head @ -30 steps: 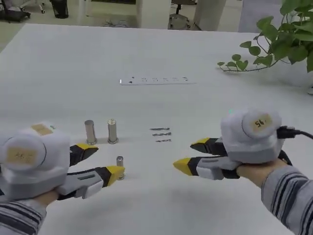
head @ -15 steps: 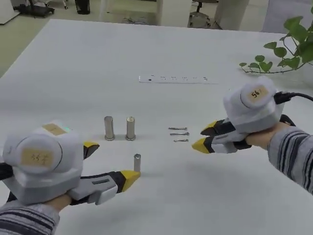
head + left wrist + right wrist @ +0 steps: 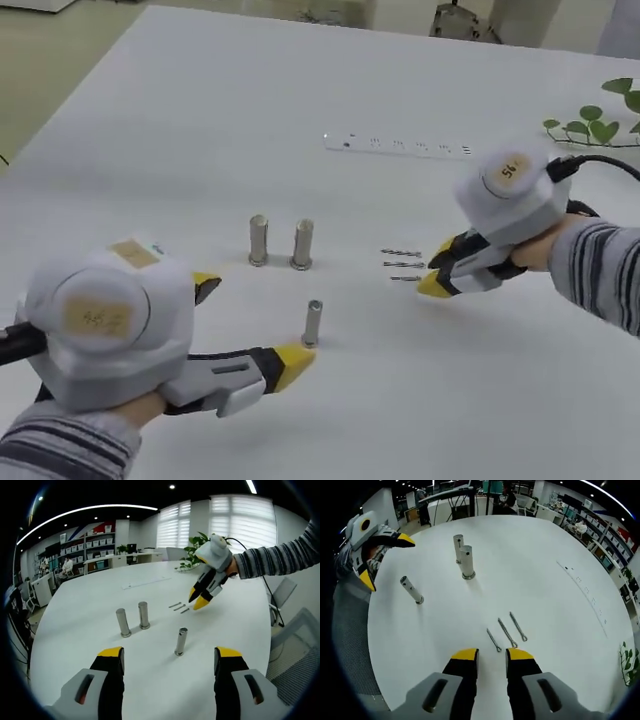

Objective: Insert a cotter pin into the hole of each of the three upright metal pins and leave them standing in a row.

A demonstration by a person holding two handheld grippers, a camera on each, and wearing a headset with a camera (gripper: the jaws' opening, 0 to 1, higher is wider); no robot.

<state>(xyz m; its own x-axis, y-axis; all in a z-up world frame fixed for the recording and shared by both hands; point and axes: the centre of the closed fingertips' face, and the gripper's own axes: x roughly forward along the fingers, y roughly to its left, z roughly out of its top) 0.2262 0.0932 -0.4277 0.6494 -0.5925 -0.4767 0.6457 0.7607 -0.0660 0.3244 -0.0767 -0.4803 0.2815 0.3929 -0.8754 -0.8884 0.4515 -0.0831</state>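
My left gripper wore a white and pale grey shell with a tan label. Its fingers were grey and black, tipped in yellow. My right gripper had the same colours: white shell, tan label, black fingers, yellow tips, with a black cable behind. My sleeve was grey with dark stripes. The bench was plain white. The three metal pins were silver-grey, the cotter pins a darker grey. The power strip was white; the plant had green leaves.
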